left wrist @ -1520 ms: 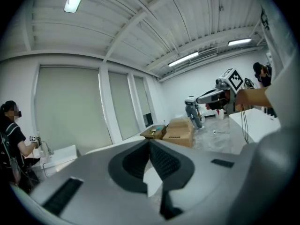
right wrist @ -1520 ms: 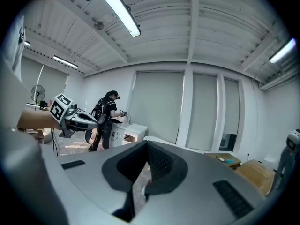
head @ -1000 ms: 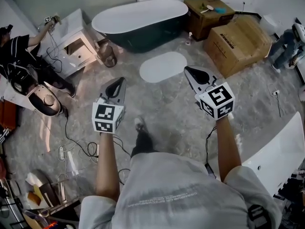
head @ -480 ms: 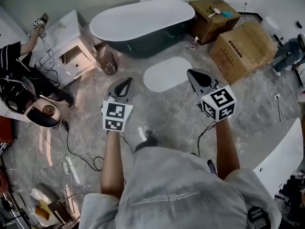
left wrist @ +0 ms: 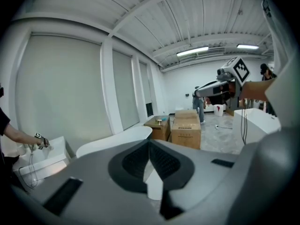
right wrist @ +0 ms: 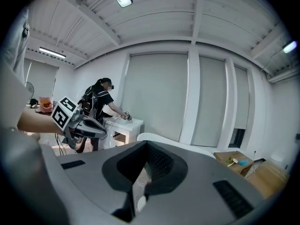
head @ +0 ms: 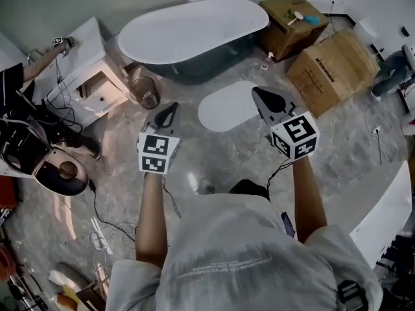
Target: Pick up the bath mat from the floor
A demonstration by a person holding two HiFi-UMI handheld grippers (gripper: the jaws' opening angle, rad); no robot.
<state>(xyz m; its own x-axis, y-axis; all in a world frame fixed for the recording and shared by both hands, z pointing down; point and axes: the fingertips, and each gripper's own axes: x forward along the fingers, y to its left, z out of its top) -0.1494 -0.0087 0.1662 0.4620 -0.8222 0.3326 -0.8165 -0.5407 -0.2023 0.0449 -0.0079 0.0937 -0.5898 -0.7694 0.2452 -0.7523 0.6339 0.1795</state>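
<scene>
The bath mat [head: 228,106] is a white oval lying flat on the grey marbled floor in front of the bathtub [head: 193,34]. Both grippers are held in the air, pointing forward towards it. My left gripper [head: 170,107] is shut and empty, and its tip is just left of the mat in the head view. My right gripper [head: 257,92] is also shut and empty, with its tip over the mat's right edge in that view. In the left gripper view the jaws of the left gripper [left wrist: 149,142] meet at the tip. The right gripper [right wrist: 146,143] looks the same in its own view.
Two cardboard boxes [head: 332,62] [head: 286,19] stand right of the tub. A white cabinet [head: 91,67], a wire bin [head: 144,92] and a person [head: 19,102] are at the left, with a toilet [head: 63,172] and loose cables [head: 104,216]. Another white tub [head: 389,207] lies at the right.
I have walked forward with both grippers, still shut, so the mat and tub are nearer. The right tip now overlaps the mat's right edge.
</scene>
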